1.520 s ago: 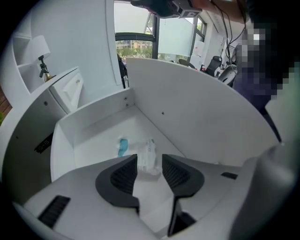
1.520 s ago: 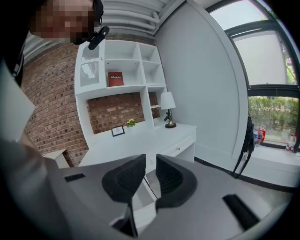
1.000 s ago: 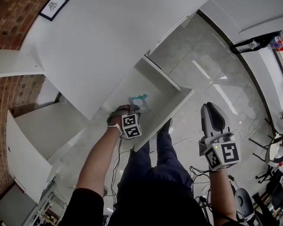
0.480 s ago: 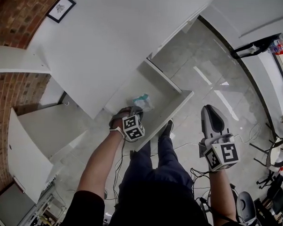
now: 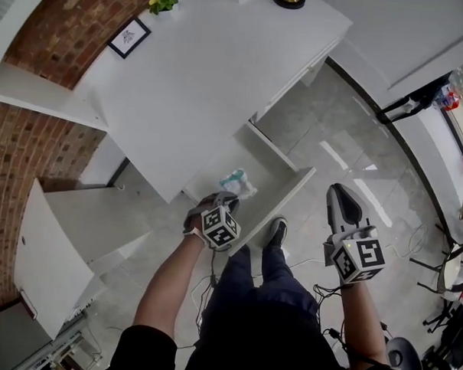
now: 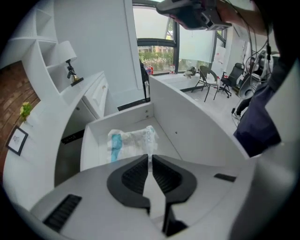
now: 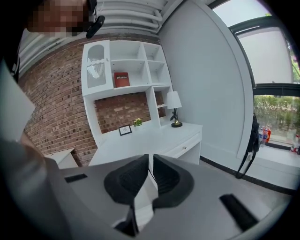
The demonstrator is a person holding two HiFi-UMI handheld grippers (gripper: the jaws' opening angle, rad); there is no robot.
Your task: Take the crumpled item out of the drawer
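The crumpled item (image 5: pixel 238 182) is a white and teal plastic wrapper. My left gripper (image 5: pixel 228 195) is shut on one thin edge of it, and the rest of the wrapper (image 6: pixel 130 139) hangs beyond the left gripper (image 6: pixel 150 157), above the floor of the open white drawer (image 6: pixel 187 129). In the head view the drawer (image 5: pixel 275 208) juts out from the white desk (image 5: pixel 213 72). My right gripper (image 5: pixel 339 190) is held off to the right of the drawer, over the floor. The right gripper (image 7: pixel 150 158) is shut with nothing between its jaws and faces the desk (image 7: pixel 154 136).
A lamp (image 7: pixel 175 108), a small picture frame (image 7: pixel 124 130) and a yellow plant (image 7: pixel 138 122) stand on the desk by the brick wall. White shelves (image 7: pixel 124 65) rise above it. Another open white cabinet (image 5: pixel 49 249) lies at the left. Cables (image 5: pixel 319 288) trail on the floor by my feet.
My left gripper has risen out of the drawer with the wrapper pinched in it. The right gripper has come up slightly. The head view has tilted toward the desk top.
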